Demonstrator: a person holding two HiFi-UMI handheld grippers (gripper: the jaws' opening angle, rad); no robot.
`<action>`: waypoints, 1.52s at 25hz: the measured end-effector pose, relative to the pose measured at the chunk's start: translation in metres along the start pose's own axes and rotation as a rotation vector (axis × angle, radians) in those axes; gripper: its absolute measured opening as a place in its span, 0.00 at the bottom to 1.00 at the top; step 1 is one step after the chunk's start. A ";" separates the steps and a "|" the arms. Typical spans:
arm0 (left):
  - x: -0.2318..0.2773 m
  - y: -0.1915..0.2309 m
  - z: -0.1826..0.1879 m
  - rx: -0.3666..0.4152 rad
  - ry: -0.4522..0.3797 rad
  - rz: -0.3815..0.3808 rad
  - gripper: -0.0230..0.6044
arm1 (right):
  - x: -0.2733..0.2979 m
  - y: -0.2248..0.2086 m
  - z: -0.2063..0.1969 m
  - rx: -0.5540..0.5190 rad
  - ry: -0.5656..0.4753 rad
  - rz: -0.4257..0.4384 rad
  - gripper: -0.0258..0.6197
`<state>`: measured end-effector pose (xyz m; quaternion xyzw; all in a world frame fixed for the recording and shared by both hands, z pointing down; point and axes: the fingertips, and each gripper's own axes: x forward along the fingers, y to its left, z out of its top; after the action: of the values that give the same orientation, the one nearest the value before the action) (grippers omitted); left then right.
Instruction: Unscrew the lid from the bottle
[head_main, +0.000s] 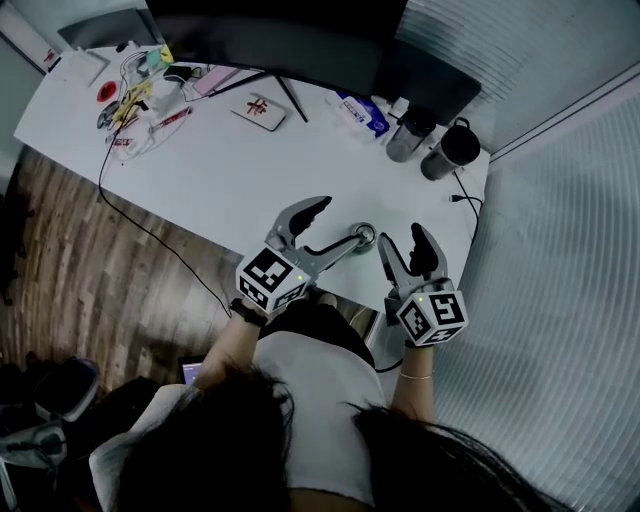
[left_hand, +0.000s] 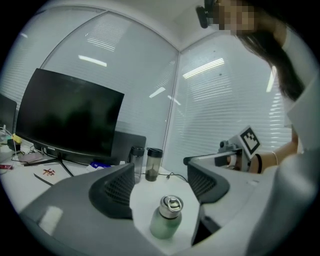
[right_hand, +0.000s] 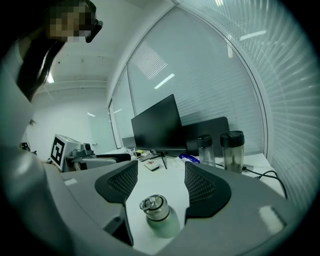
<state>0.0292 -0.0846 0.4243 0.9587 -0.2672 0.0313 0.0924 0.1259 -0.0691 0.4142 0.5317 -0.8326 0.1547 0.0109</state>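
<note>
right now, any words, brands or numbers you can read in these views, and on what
Nothing can be read in any view.
Small white box on the white table: red mark, too blurred to read.
Blue and white packet: print too small to read.
Pale green bottle with steel lid: no label shows.
Cubes on left gripper and right gripper: square markers only, no letters.

i am seeing a bottle (left_hand: 162, 227) with a matt green body and a shiny metal lid (left_hand: 171, 205). the table (head_main: 230, 170) is looking smooth and white. the floor (head_main: 80, 280) is looking like dark wood.
</note>
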 end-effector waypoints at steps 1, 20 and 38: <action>0.001 -0.001 -0.005 -0.004 0.002 -0.006 0.61 | 0.001 0.000 -0.003 0.002 0.007 0.005 0.45; 0.032 -0.026 -0.125 0.041 0.187 -0.154 0.61 | 0.019 0.001 -0.073 -0.011 0.120 0.100 0.45; 0.054 -0.020 -0.165 0.053 0.253 -0.245 0.60 | 0.041 0.013 -0.103 -0.072 0.137 0.219 0.45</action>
<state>0.0839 -0.0629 0.5889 0.9746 -0.1339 0.1471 0.1031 0.0815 -0.0725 0.5162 0.4250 -0.8880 0.1612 0.0699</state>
